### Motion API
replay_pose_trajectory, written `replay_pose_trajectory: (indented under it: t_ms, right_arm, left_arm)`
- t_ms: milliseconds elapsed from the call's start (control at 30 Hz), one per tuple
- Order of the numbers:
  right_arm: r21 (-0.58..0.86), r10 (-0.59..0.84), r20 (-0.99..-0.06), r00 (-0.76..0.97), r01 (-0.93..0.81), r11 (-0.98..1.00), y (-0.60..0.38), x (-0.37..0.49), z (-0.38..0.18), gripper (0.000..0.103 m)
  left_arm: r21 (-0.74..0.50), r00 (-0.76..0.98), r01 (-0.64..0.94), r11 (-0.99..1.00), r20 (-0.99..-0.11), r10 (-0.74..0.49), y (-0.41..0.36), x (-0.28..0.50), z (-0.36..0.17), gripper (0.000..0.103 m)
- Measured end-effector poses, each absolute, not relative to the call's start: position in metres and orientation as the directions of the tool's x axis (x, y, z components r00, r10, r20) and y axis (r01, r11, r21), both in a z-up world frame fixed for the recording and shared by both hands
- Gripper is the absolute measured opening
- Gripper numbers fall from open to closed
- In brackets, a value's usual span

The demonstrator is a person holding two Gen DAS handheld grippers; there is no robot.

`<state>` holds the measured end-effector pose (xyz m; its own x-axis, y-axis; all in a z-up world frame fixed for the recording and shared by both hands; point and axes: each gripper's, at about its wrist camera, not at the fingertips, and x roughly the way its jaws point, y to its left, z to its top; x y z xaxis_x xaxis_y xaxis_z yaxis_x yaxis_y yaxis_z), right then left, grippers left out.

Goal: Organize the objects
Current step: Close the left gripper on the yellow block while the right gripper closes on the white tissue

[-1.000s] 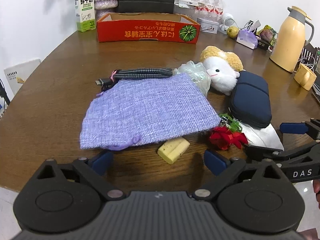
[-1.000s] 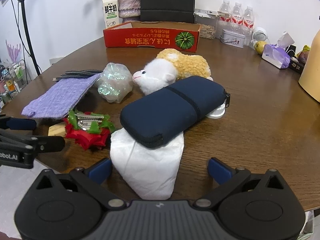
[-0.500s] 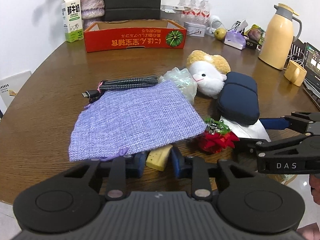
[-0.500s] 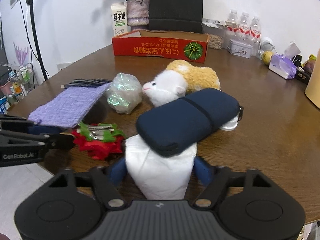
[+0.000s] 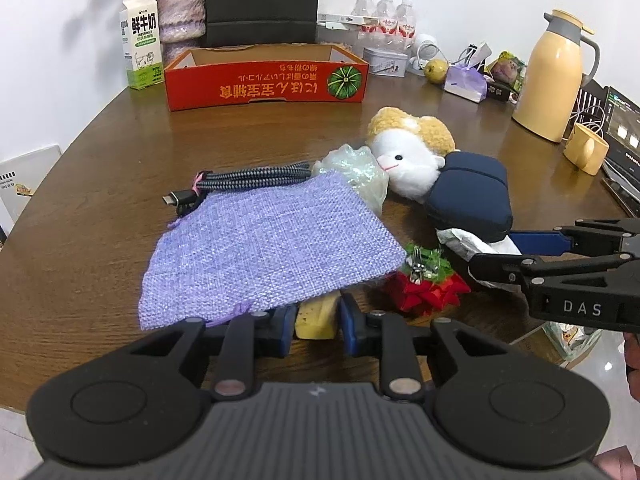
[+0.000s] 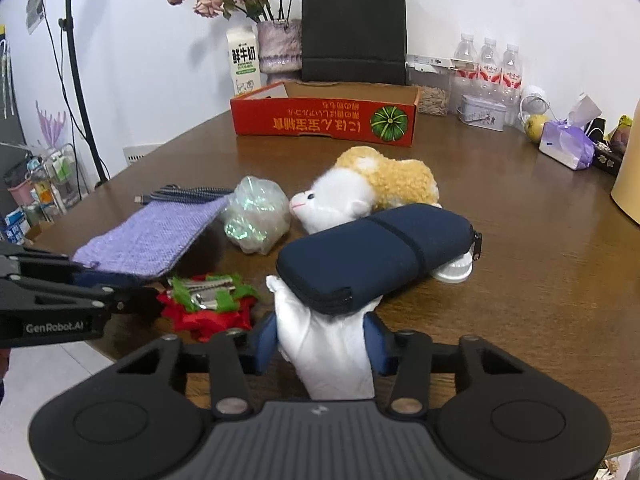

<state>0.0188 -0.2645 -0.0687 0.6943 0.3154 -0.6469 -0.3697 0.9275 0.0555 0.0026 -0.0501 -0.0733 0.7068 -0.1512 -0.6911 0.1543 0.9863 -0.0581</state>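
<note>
My left gripper (image 5: 316,322) is shut on a yellow block (image 5: 316,316) at the table's near edge, partly under a purple woven pouch (image 5: 268,244). My right gripper (image 6: 322,340) is shut on a white tissue pack (image 6: 324,348) whose far end lies under a navy zip case (image 6: 376,252). A red flower clip (image 6: 208,304) lies between the two grippers. A plush sheep (image 6: 372,192), a clear crinkled bag (image 6: 256,216) and a braided cable (image 5: 248,180) lie behind. A red cardboard box (image 5: 266,84) stands open at the back.
A milk carton (image 5: 140,58), vase (image 6: 280,46) and black paper bag (image 6: 354,32) stand behind the box. Water bottles (image 6: 490,62), a tin, a tissue pack (image 6: 566,148), a yellow thermos (image 5: 554,76) and a mug (image 5: 586,154) crowd the right side.
Both grippers went from open to shut: the left closed on the yellow block, the right on the white tissue pack. Both have since lifted and tilted slightly.
</note>
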Motion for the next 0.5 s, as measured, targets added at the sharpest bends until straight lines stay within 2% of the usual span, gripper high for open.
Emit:
replay_pose_trajectory:
  t_ms: [200,500]
  right_arm:
    - [0.082,0.340,-0.635,0.693,-0.378,0.922,-0.266,0.019,-0.066,0.037]
    - [0.101,0.363,-0.616,0.699,-0.387,0.917,-0.268,0.012,-0.057,0.035]
  left_arm:
    - [-0.059,0.710,0.152,0.987,-0.688,-0.151,-0.049,0.001,-0.071,0.023]
    - [-0.055,0.728,0.161,0.985,-0.668,-0.156,-0.048,-0.007,-0.058,0.023]
